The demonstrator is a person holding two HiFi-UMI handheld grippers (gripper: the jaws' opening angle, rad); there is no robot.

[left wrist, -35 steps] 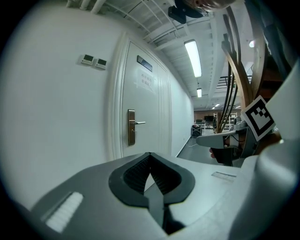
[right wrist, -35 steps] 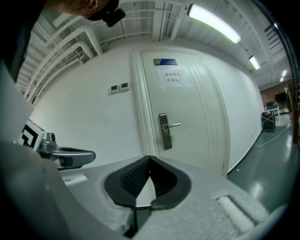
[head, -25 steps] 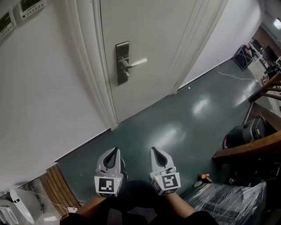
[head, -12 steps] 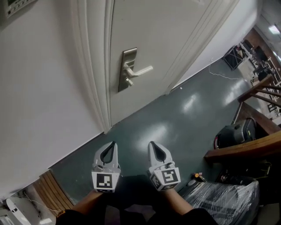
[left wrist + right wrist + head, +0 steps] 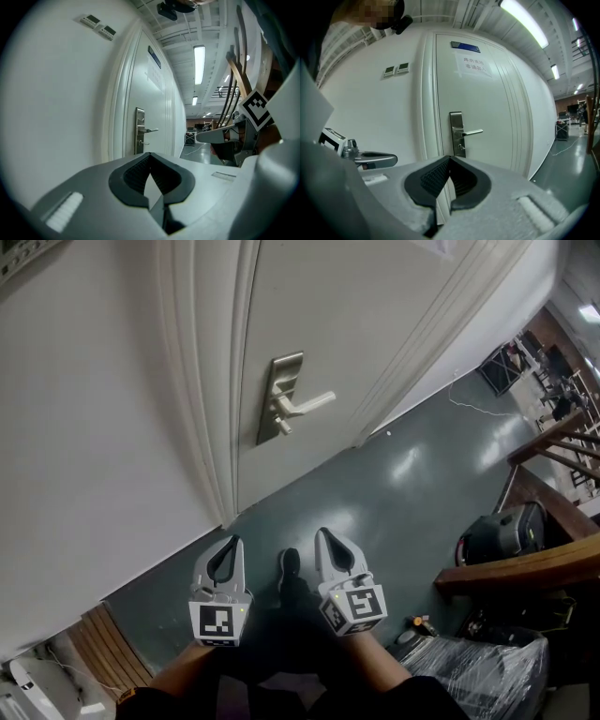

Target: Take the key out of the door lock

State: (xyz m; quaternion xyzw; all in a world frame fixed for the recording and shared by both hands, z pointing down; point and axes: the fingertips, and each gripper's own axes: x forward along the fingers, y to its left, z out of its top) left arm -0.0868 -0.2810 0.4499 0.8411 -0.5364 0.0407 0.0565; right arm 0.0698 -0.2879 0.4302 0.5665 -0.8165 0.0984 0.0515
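Nearer the door (image 5: 375,324), both hand-held grippers (image 5: 233,540) (image 5: 324,533) point level.

Our left gripper (image 5: 150,154) shows jaws together at the tips, nothing between them. Beyond, at twelve o'clock, stands the white door (image 5: 157,103) with its lock plate (image 5: 139,125) and lever handle (image 5: 151,130); our right gripper (image 5: 220,136) sits at three o'clock

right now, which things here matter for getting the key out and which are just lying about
For the job: lock plate, lever handle, stub under it (likely the key), left gripper, right gripper, both shut.
Lying about: black bag, plastic-wrapped bundle, wooden slats, floor cable.
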